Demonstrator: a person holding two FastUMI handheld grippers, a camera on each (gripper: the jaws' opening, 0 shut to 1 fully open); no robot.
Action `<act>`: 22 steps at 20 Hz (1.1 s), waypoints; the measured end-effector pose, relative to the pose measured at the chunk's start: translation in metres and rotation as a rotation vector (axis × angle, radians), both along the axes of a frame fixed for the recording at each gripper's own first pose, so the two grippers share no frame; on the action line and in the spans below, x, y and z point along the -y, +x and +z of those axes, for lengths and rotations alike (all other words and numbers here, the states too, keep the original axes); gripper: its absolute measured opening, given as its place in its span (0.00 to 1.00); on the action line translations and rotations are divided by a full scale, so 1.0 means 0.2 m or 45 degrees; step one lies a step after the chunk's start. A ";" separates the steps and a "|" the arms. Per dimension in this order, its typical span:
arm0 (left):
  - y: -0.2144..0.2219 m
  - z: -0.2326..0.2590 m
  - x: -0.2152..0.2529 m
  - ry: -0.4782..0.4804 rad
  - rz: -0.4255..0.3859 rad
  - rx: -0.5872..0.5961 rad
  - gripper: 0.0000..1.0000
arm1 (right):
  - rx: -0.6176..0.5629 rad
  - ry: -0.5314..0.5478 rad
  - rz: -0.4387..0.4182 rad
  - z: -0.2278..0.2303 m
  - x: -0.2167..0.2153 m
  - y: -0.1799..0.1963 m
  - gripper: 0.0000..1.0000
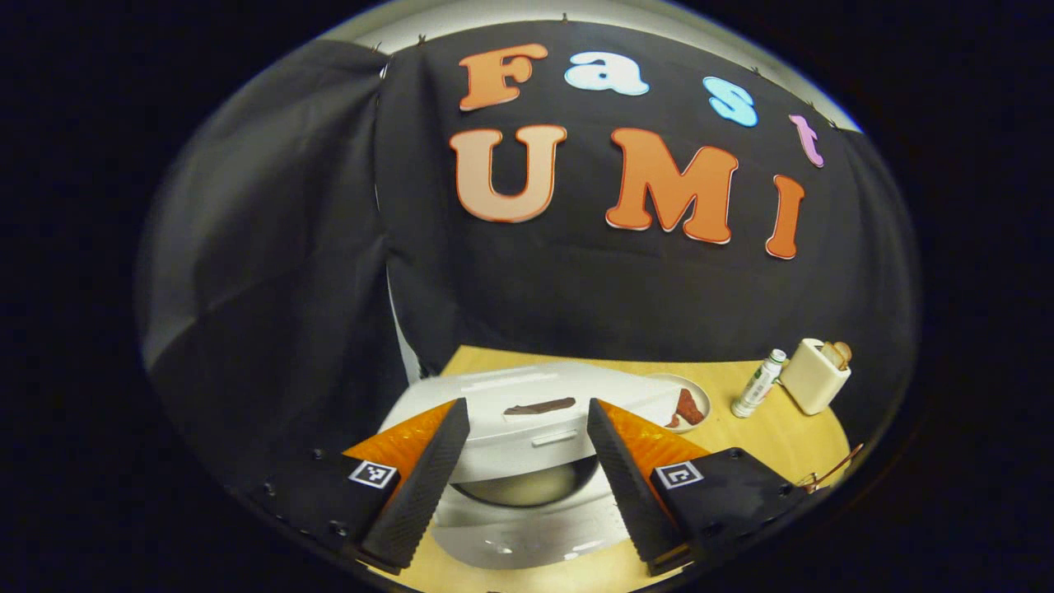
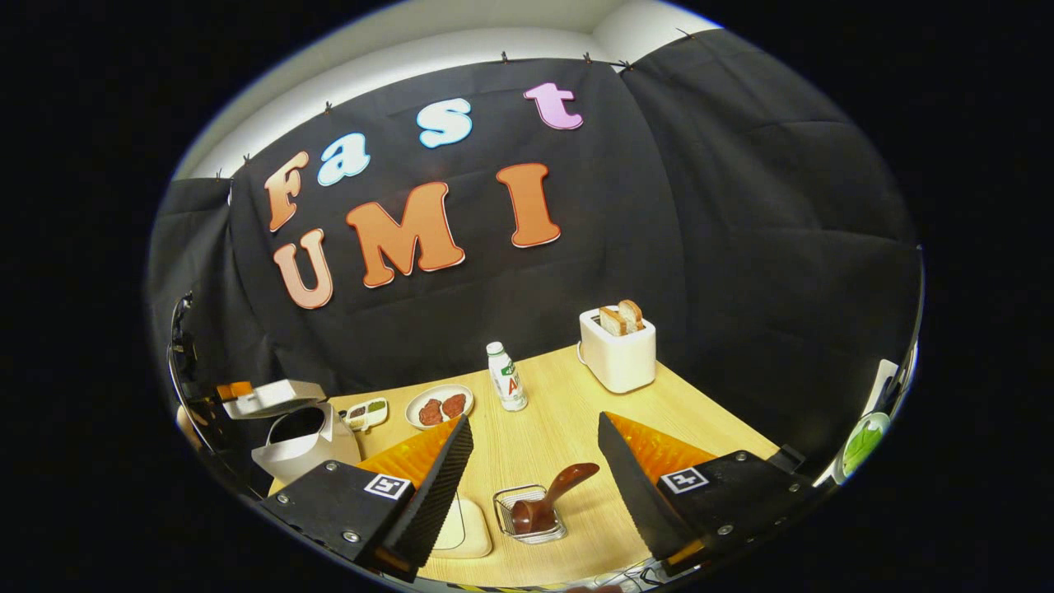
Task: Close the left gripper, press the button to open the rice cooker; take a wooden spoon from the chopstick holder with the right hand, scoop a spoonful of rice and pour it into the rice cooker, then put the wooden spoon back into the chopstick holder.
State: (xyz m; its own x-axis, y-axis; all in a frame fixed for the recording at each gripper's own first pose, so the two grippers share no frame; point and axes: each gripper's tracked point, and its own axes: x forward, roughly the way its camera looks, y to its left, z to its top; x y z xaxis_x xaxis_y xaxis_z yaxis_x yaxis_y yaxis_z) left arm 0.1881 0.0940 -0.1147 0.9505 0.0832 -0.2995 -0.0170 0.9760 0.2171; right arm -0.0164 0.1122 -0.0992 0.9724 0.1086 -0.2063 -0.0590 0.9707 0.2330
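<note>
Cooker [image 2: 300,432] lid's already popped, both my left claw [image 1: 527,469] and right claw [image 2: 535,486] gape wide holding nothing, spoon [image 2: 552,494] sits near in the holder [image 2: 531,515], so scooping's all left.

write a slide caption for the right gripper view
Open right gripper above a wire chopstick holder holding the wooden spoon; rice cooker open at left.

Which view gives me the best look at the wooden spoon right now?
The right gripper view. There the wooden spoon stands in the wire chopstick holder on the table, unobstructed between the open right gripper fingers, handle leaning right. The left gripper view looks at the rice cooker instead.
</note>
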 end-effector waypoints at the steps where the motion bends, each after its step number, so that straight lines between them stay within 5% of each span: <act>1: 0.01 -0.02 -0.03 0.001 0.000 -0.057 0.99 | -0.001 0.019 0.005 0.01 -0.01 -0.01 0.95; 6: 0.03 -0.05 0.02 -0.069 -0.082 -0.107 1.00 | -0.009 0.081 0.036 -0.01 -0.04 -0.02 0.95; 8: -0.01 -0.22 0.12 -0.274 -0.153 -0.236 1.00 | -0.003 0.098 0.041 -0.02 -0.04 -0.02 0.95; 11: -0.06 -0.51 -0.03 -0.473 0.014 -0.402 1.00 | -0.038 0.098 0.030 -0.07 -0.03 -0.02 0.95; 13: -0.06 -0.66 -0.12 -0.389 0.065 -0.443 0.96 | -0.044 0.112 0.021 -0.07 -0.02 -0.01 0.95; 15: -0.03 -0.70 -0.19 -0.129 -0.043 -0.294 0.95 | -0.060 0.122 0.008 -0.10 -0.01 0.00 0.95; 18: -0.02 -0.66 -0.15 -0.248 -0.037 -0.194 0.93 | -0.063 0.157 0.019 -0.09 -0.05 0.01 0.95; 20: -0.05 -0.64 -0.16 -0.205 -0.083 -0.253 0.93 | -0.063 0.146 0.031 -0.09 -0.07 0.02 0.95; 22: -0.08 -0.63 -0.24 -0.110 0.012 -0.328 0.96 | -0.043 0.147 0.034 -0.05 -0.10 0.03 0.95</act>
State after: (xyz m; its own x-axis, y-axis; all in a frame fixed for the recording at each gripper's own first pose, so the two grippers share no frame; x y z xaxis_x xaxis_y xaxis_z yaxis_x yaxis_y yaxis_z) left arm 0.1726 0.1426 -0.2401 0.8414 0.0553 -0.5376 0.0186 0.9912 0.1311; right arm -0.0112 0.1323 -0.1090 0.9615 0.1594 -0.2237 -0.0747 0.9355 0.3455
